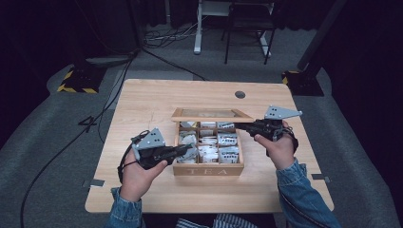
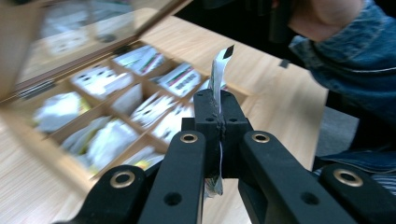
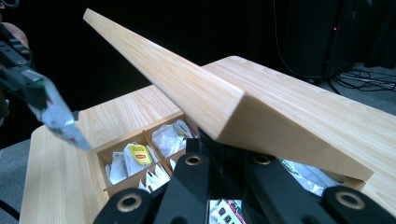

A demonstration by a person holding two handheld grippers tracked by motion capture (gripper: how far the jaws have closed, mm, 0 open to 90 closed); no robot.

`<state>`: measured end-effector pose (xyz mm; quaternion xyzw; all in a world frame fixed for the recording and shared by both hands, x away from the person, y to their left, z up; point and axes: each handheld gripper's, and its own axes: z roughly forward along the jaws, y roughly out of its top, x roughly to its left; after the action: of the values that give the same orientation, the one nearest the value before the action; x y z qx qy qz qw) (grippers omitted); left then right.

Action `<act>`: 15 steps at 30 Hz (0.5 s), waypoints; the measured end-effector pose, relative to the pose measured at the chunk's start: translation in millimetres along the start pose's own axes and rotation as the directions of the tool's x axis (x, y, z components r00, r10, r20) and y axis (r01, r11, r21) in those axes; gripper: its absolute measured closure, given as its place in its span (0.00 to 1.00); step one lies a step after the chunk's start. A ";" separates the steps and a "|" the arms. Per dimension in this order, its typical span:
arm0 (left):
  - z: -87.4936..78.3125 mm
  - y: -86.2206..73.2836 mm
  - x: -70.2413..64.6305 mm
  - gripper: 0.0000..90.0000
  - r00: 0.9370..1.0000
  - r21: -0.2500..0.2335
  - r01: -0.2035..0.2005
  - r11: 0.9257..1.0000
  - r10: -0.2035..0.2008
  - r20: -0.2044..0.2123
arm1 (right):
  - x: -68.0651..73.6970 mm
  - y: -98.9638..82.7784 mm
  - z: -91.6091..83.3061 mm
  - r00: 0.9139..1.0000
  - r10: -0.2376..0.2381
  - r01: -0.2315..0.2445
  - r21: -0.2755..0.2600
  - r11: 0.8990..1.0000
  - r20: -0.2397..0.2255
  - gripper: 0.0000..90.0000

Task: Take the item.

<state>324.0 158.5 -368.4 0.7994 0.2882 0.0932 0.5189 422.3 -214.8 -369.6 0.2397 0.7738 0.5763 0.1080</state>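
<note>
Wooden surface [image 1: 142, 104] | tea box [image 1: 208, 168] near front edge, centre | right gripper [image 1: 240, 126] fingers clamp raised lid [image 3: 196, 88] | left gripper [image 2: 219, 116] fingers pinch tea bag [image 2: 218, 70] above box's left compartments

Grey carpet floor [image 1: 43, 156], dark black curtained walls [image 1: 43, 28], white desk leg [image 1: 197, 28], black metal chair [image 1: 248, 28], yellow-black striped stand base [image 1: 76, 81]

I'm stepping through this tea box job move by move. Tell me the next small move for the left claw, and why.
Probably carry the tea bag clear of the tea box and set it on the table. The left claw is shut on the sachet at the box's left edge, above the compartments, while the right claw is shut on the lid, propping it open.
</note>
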 end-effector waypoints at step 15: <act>-35.4 -21.7 31.0 0.99 0.984 -0.027 0.120 0.992 -0.123 -0.129 | 0.1 0.6 -0.2 1.000 0.001 -0.001 0.000 1.000 -0.001 1.00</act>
<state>325.6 209.7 -376.5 0.7674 0.3688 0.1161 0.5115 422.3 -214.8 -369.0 0.2398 0.7737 0.5765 0.1075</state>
